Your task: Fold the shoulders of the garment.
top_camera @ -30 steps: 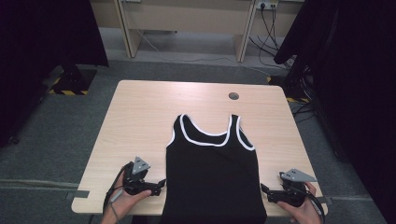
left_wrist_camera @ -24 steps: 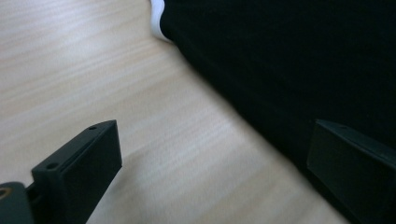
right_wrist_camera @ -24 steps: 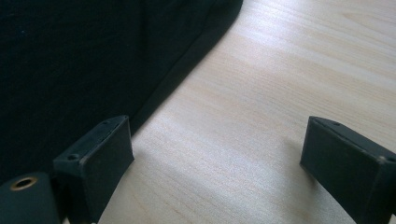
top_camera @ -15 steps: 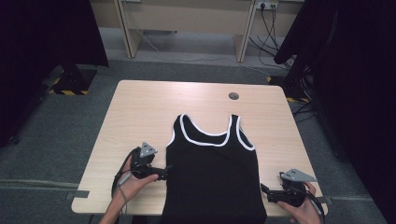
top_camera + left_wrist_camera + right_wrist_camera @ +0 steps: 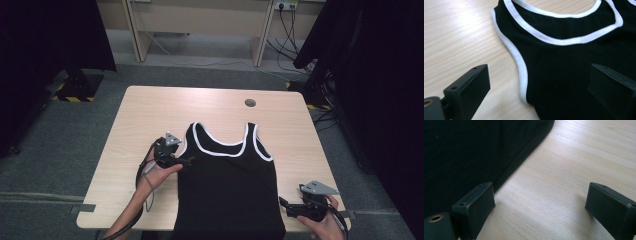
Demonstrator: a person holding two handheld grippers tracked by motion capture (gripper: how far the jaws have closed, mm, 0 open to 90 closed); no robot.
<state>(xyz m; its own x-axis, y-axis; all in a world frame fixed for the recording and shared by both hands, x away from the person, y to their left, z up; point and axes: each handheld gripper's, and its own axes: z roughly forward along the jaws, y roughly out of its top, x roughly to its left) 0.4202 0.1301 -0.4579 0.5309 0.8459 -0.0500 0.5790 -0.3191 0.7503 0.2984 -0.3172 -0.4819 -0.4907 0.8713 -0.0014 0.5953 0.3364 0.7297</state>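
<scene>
A pale wooden table (image 5: 150,115) with a round grey cable hole (image 5: 250,103) stands on grey carpet (image 5: 60,150); black curtains (image 5: 380,100) hang alongside.

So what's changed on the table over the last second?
The left gripper moved up along the black tank top from near the hem to its armhole, fingers open astride the white edge, gripping nothing. The right gripper and the top stayed put.
</scene>
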